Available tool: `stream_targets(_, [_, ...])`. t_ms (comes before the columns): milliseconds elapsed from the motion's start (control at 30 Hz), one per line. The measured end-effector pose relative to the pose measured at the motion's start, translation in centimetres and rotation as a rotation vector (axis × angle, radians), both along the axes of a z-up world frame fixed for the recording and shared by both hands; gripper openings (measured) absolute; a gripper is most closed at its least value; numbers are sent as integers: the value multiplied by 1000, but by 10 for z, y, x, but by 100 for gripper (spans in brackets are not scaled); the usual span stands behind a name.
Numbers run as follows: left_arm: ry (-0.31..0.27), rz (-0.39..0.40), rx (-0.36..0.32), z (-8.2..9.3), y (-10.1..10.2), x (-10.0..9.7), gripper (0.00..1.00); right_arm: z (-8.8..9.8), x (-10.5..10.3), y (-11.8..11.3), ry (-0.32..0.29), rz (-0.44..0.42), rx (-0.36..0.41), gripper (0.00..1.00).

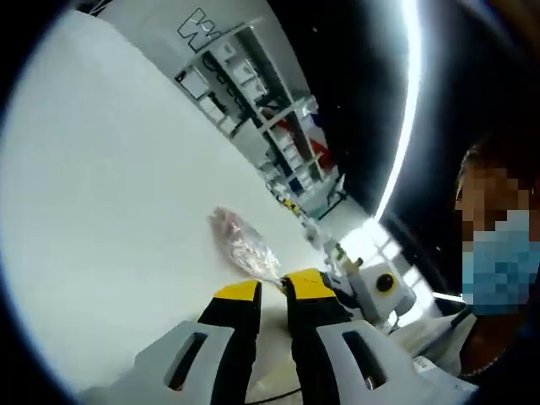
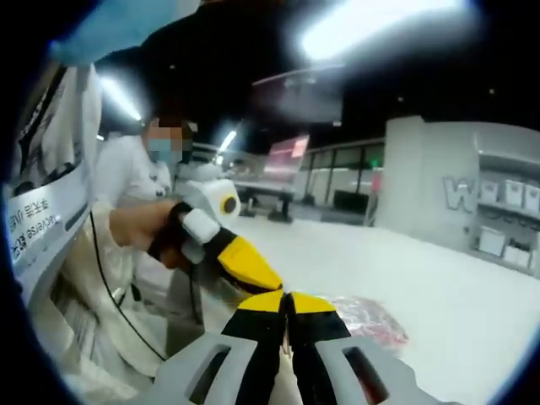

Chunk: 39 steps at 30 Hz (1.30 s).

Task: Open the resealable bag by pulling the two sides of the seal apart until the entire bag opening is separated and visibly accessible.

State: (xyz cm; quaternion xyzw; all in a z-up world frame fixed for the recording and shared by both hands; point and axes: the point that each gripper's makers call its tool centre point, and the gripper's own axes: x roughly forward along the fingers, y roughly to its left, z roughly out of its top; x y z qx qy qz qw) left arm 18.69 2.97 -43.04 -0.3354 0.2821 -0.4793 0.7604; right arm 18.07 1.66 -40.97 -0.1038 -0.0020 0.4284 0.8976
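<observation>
The resealable bag (image 1: 243, 245) is clear with pinkish contents, seen against the white table (image 1: 101, 211). Its near edge runs in between the yellow-tipped jaws of my left gripper (image 1: 272, 291), which stand nearly together on it. In the right gripper view the bag (image 2: 371, 322) lies just right of my right gripper (image 2: 287, 300), whose jaws are pressed together on the bag's edge. The left gripper (image 2: 246, 263), held by a hand, comes in from the left, its yellow tip almost touching the right gripper's tips. The seal itself is hidden behind the jaws.
The body of the right gripper (image 1: 380, 291) sits just right of my left jaws. White shelving (image 1: 253, 93) stands beyond the table's far side. A person in a mask and white clothes (image 2: 126, 186) is close behind the grippers. A cable (image 2: 114, 287) hangs there.
</observation>
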Motion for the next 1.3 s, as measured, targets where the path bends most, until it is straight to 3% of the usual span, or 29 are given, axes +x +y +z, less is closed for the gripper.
stream_targets(133, [0,3,14,-4,1,1,10,1,0,1,-4,4,2,0])
stream_targets(167, [2,3,13,6,-6,-15,10,1,0,1,-3,5,3,0])
stream_targets(200, [3,5,14,8,-7,-18,10,1,0,1,-4,6,3,0])
stream_targets(1300, [-42,15,23,9,-8,-11,0,-10,0,2,-37,0,-81,0])
